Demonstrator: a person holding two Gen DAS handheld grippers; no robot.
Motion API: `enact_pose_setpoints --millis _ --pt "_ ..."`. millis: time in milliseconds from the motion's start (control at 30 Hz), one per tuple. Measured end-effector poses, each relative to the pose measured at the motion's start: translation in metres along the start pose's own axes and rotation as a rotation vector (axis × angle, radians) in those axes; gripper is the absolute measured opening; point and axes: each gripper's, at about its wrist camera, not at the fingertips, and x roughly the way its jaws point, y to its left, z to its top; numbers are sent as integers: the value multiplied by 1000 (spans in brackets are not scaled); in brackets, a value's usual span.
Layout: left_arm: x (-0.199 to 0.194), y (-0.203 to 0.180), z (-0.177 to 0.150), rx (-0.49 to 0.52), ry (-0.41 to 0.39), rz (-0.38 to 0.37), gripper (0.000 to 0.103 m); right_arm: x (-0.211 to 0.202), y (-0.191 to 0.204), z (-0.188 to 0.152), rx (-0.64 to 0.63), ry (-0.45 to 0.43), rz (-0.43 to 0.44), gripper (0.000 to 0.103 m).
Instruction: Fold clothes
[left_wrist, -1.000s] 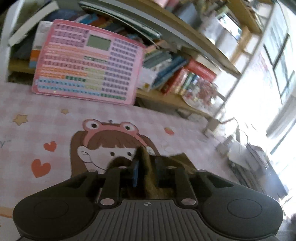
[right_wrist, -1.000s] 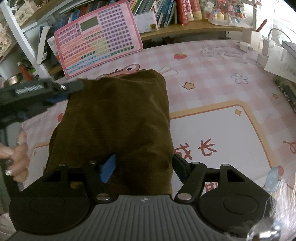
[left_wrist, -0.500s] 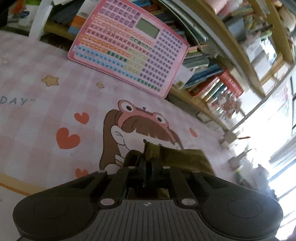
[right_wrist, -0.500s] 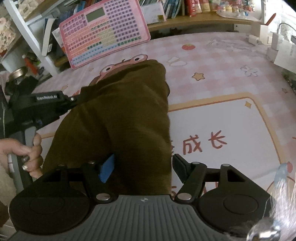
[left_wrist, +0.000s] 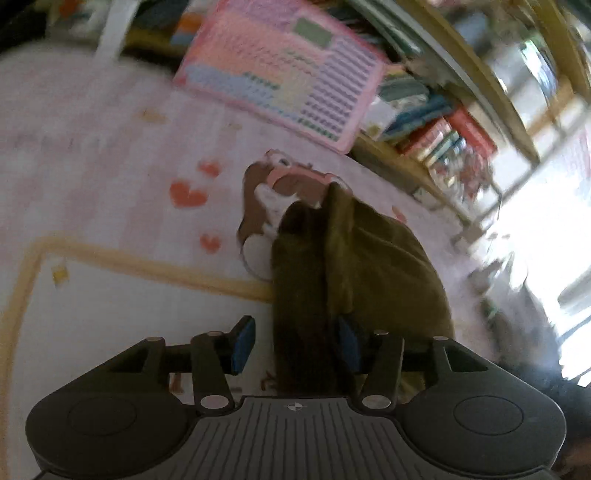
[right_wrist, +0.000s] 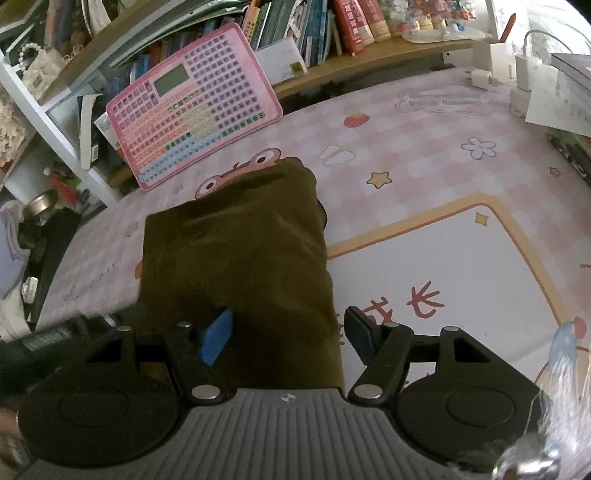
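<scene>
A dark olive-brown garment (right_wrist: 240, 254) lies folded in a long strip on the pink cartoon table mat (right_wrist: 424, 155). In the left wrist view the garment (left_wrist: 369, 266) runs away from me, its near end between the open jaws of my left gripper (left_wrist: 293, 341). My right gripper (right_wrist: 288, 330) is open, its jaws on either side of the garment's near end, not pinching it. The left gripper's body shows blurred at the lower left of the right wrist view (right_wrist: 55, 336).
A pink keyboard toy (right_wrist: 192, 107) leans against the bookshelf (right_wrist: 332, 33) at the back. White chargers and papers (right_wrist: 524, 81) sit at the far right of the mat. A white shelf frame (right_wrist: 48, 122) with clutter stands on the left.
My left gripper has opened and let go of the garment's corner, then pulled back toward the near end. The garment now lies flat. The right gripper stays open in place.
</scene>
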Motion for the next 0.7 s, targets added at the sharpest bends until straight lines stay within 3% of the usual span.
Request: enact_pose_setpoints --millis 167,333,433,500,567,633,700 --pt "-7 6 2 -75 -3 -134 55 6 -10 -1 63 31 23 65" --pt "5 9 -1 -114 49 -124 54 21 -28 -1 205 92 90 64" --pt "14 12 -3 -160 96 -130 51 25 -33 0 241 108 122 57" --pt "16 9 -4 -162 98 -122 47 28 -32 1 237 119 133 46" --pt "17 4 -4 -145 98 -108 35 29 -29 1 226 119 141 37" --pt "10 -7 -5 -87 70 -103 26 23 -17 2 135 87 128 28" --pt "-1 -28 -7 31 32 -84 25 13 1 0 -15 28 99 24"
